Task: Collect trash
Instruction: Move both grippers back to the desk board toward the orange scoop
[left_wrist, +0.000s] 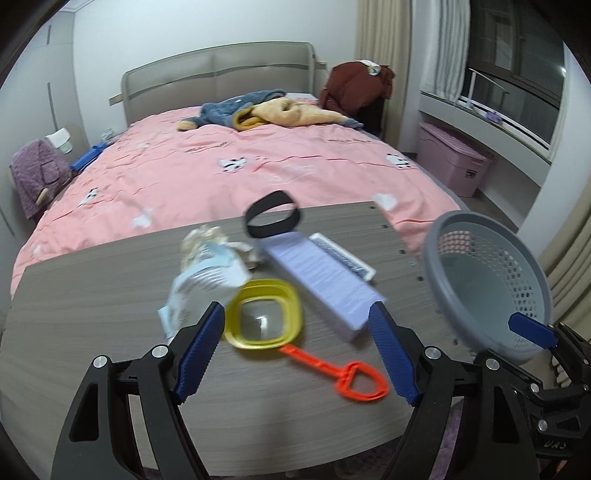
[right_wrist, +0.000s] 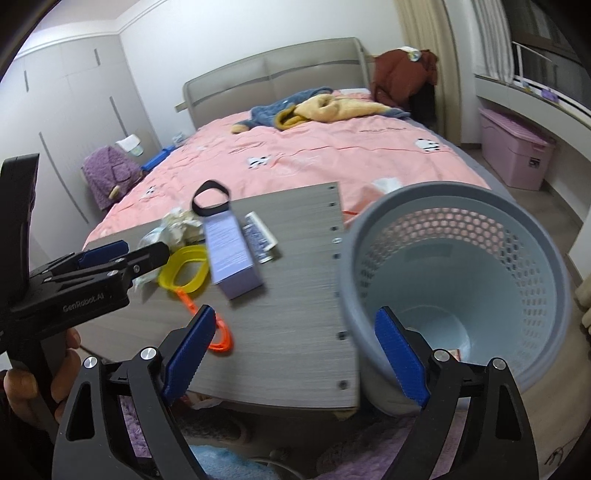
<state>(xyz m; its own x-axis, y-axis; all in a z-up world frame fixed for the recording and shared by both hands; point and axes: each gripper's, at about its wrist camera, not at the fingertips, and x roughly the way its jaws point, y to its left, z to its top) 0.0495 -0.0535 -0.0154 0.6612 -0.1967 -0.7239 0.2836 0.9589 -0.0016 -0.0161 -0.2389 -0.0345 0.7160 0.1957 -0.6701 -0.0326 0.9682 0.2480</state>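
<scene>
Grey wood-grain table (left_wrist: 110, 295) sits by the pink-quilted bed (left_wrist: 221, 166); left hand-held gripper (left_wrist: 297, 350) and right hand-held gripper (right_wrist: 295, 356) both gape empty.

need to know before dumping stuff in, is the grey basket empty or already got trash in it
Nearly empty. The right wrist view looks down into the grey basket, and the floor is bare except for one small pinkish scrap at the bottom.

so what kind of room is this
A bedroom, most likely in a home: a bed with a pink cartoon-print duvet and padded headboard, clothes heaped on it, and wardrobe doors along the wall.
</scene>
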